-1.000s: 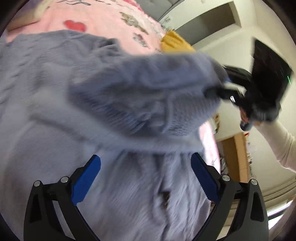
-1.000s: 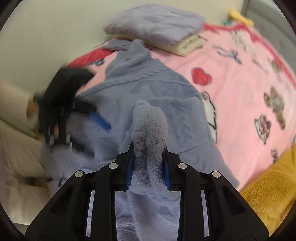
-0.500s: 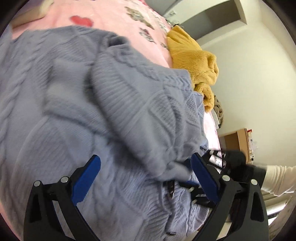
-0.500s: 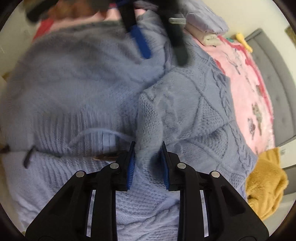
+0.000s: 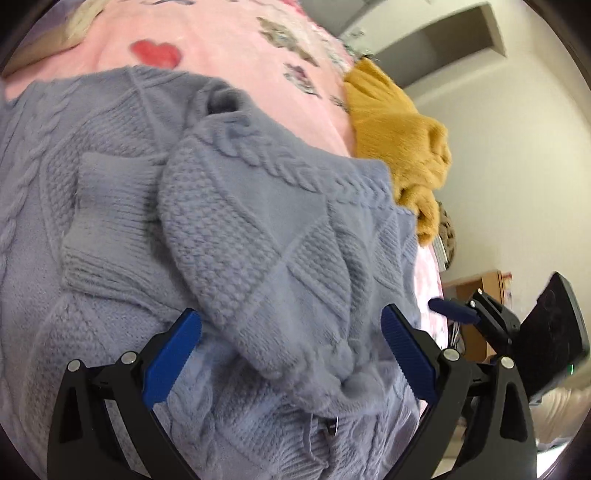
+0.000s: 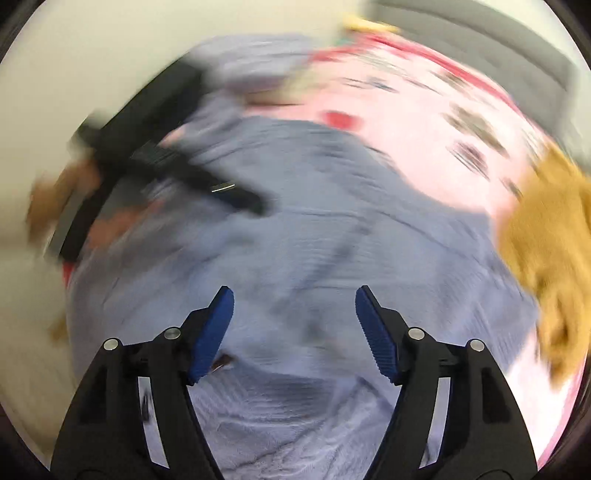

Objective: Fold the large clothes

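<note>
A lavender cable-knit sweater [image 5: 92, 332] lies spread on the bed, and one sleeve [image 5: 258, 221] is folded across its body beside a ribbed cuff [image 5: 107, 221]. My left gripper [image 5: 291, 332] hovers open just over the sleeve's end, and its pads do not press the knit. In the left wrist view my right gripper [image 5: 454, 310] is off the sweater's right edge. The right wrist view is heavily blurred: my right gripper [image 6: 295, 325] is opening above the sweater [image 6: 332, 240] with nothing between its pads. There the left gripper [image 6: 207, 184] appears as a dark smear at upper left.
A pink patterned blanket [image 5: 240, 48] covers the bed beyond the sweater. A mustard fleece garment [image 5: 399, 122] is heaped at the sweater's far right edge. A folded pile [image 5: 55, 33] sits at the top left. A wooden cabinet [image 5: 480, 291] stands by the white wall.
The right gripper carried the sleeve across the sweater's body, let go of it, opened and pulled away to the right. The left gripper shifted a little and stayed open.
</note>
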A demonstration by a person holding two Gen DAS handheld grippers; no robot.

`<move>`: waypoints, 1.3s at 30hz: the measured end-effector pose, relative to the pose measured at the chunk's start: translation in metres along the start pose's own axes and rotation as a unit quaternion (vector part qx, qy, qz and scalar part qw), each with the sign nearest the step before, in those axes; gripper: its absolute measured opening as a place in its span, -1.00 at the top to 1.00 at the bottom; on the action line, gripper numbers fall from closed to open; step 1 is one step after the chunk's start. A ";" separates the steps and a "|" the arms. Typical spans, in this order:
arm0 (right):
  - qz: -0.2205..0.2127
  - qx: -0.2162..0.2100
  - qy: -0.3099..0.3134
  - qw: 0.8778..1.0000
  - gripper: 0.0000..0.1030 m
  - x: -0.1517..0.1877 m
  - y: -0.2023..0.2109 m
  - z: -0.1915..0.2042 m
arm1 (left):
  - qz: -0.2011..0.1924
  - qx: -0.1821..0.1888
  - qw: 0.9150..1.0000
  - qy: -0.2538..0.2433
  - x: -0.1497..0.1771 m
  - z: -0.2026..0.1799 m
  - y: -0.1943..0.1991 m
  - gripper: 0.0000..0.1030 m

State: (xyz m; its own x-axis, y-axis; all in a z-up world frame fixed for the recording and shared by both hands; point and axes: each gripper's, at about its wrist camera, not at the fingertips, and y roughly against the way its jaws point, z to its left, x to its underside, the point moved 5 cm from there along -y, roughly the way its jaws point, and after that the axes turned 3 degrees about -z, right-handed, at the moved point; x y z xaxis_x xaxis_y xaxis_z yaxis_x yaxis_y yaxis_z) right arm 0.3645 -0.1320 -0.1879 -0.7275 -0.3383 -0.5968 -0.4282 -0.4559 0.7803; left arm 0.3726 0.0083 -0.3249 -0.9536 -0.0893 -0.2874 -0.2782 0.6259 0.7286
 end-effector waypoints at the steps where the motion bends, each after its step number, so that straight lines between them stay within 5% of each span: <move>1: 0.001 0.008 -0.036 0.999 -0.25 0.003 0.000 -0.012 | 0.002 -0.003 1.000 0.014 -0.001 0.003 -0.003 -0.87; 3: 0.014 0.020 -0.141 0.990 0.05 0.011 -0.007 -0.047 | 0.009 -0.008 1.000 0.029 -0.001 0.008 -0.009 -0.87; 6: 0.005 0.023 -0.278 0.960 0.08 0.027 -0.016 -0.086 | 0.003 -0.004 0.999 0.042 -0.001 0.009 -0.013 -0.87; 10: 0.015 0.055 -0.344 0.937 0.07 0.048 -0.028 -0.100 | -0.024 0.002 0.998 0.057 0.000 0.013 -0.015 -0.82; 13: 0.028 0.023 -0.377 0.925 0.05 0.062 -0.044 -0.094 | -0.044 0.008 0.996 0.075 0.004 0.018 -0.014 -0.63; 16: 0.031 0.004 -0.408 0.912 0.36 0.071 -0.061 -0.087 | -0.079 0.003 0.989 0.121 0.007 0.031 -0.013 0.11; 17: 0.022 -0.006 -0.415 0.910 0.68 0.071 -0.058 -0.084 | -0.093 -0.001 0.984 0.150 0.009 0.039 -0.012 0.49; 18: 0.011 -0.023 -0.422 0.906 0.83 0.069 -0.060 -0.082 | -0.100 0.002 0.981 0.168 0.011 0.044 -0.012 0.60; 33: -0.121 -0.021 -0.331 0.936 0.86 -0.026 0.016 -0.092 | -0.186 -0.004 0.978 0.097 -0.048 -0.007 0.032 0.87; 39: -0.077 0.004 -0.312 0.947 0.86 -0.006 -0.007 -0.097 | -0.178 -0.037 0.978 0.100 -0.048 0.022 0.013 0.87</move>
State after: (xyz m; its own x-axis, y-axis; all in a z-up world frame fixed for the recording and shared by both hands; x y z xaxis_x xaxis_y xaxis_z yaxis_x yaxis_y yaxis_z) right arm 0.4243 -0.2066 -0.2079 -0.8300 0.2844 -0.4798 -0.5574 -0.4533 0.6956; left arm 0.4174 0.0377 -0.3158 -0.7958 -0.4467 -0.4088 -0.5975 0.4700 0.6497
